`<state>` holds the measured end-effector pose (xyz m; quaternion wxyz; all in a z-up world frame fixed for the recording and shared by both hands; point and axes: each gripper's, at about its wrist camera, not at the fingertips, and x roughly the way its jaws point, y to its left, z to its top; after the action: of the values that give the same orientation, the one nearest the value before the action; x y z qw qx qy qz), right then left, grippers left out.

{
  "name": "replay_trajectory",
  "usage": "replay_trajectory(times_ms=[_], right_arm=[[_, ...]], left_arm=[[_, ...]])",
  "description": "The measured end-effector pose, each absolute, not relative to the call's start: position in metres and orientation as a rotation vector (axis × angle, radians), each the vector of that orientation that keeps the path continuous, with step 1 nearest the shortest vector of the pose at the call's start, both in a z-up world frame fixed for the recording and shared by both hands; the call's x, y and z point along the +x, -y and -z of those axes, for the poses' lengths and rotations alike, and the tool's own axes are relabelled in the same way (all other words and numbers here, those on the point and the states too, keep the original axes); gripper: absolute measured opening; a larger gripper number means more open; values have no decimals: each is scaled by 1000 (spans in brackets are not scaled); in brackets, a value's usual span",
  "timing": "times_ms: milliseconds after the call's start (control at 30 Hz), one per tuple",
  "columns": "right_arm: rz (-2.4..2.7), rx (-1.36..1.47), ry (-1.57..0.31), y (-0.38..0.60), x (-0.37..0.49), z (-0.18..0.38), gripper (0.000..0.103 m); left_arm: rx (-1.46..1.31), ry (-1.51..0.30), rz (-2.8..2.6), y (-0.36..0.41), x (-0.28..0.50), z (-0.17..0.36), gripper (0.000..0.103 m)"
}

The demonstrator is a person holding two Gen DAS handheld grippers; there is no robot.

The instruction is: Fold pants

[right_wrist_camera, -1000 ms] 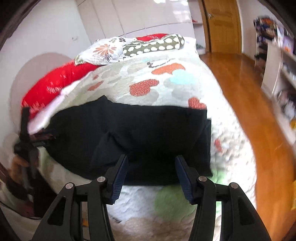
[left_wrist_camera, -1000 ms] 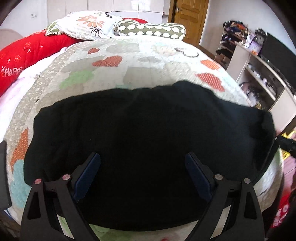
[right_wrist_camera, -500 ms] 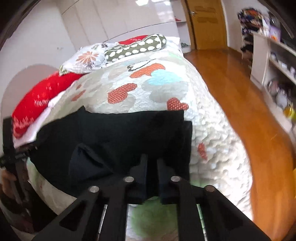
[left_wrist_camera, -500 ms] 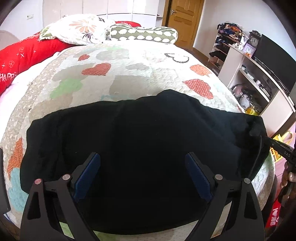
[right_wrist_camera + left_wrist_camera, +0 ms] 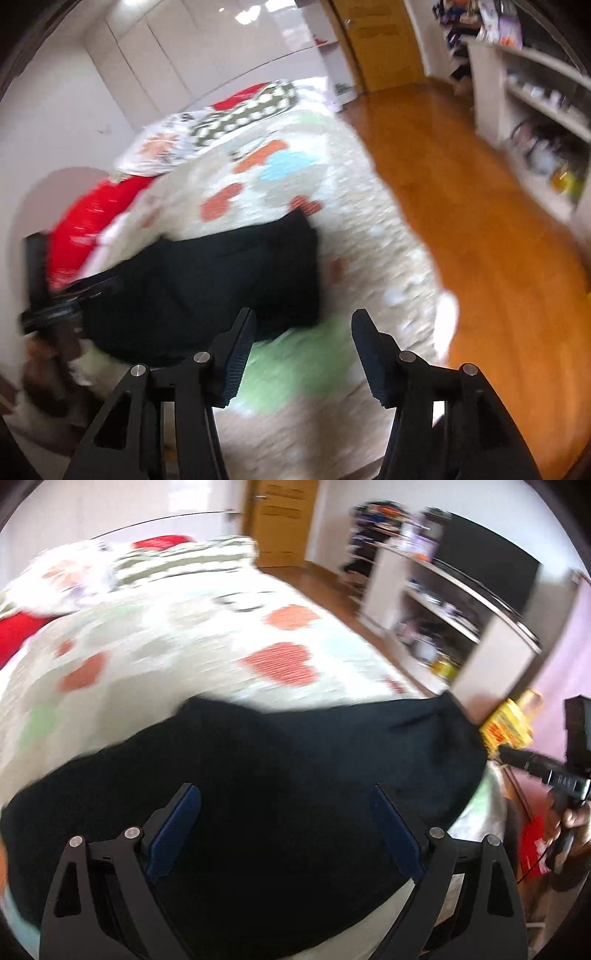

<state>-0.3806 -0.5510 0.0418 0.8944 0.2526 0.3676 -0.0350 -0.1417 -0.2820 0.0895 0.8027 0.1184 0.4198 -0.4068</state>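
The right gripper (image 5: 301,354) — clamped on the pants (image 5: 221,280) 0.5 s ago — is now gaping empty; left gripper (image 5: 284,830) is hovering wide: fold released.

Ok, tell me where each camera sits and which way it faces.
Left wrist: on the left gripper, over the black pants, facing up the bed; the right gripper and hand show far right.
Right wrist: on the right gripper, over the bed's foot; left gripper at left.
Shared: pants, bed, door.
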Motion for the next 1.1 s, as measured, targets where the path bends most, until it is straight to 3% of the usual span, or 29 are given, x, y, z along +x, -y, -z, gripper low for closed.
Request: replay_trajectory(times_ms=[167,367,533,667,733,767,800,900,967,1100], right_arm=[[36,552,-789,538,-370,-26,57],[23,632,-727,543,-365,-14,71],[29,708,-663,552,-362,-7,72],[33,736,-628,557,-356,-3,72],[49,722,-617,557,-352,-2,63],[62,710,-620,557,-348,0,45],[61,717,-620,559,-347,2,36],[30,744,-603,560,-343,-1,25],[22,711,-589,555,-343,-14,23],[-39,577,-544,527,-335,-60,22]], left_arm=[[320,-918,1054,359,-141,-92,97],[439,-970,1169,440,-139,-70,97],[495,-1054,1213,485,-136,-42,97],[544,-1000,1232,500,-147,-34,96],[543,-999,1250,503,-149,-33,90],[545,-990,1258,505,-151,-32,83],[550,-982,1264,506,-153,-31,78],[550,-957,1281,505,-157,-31,63],[493,-991,1302,498,-150,-38,45],[348,-994,1267,457,-125,-76,40]])
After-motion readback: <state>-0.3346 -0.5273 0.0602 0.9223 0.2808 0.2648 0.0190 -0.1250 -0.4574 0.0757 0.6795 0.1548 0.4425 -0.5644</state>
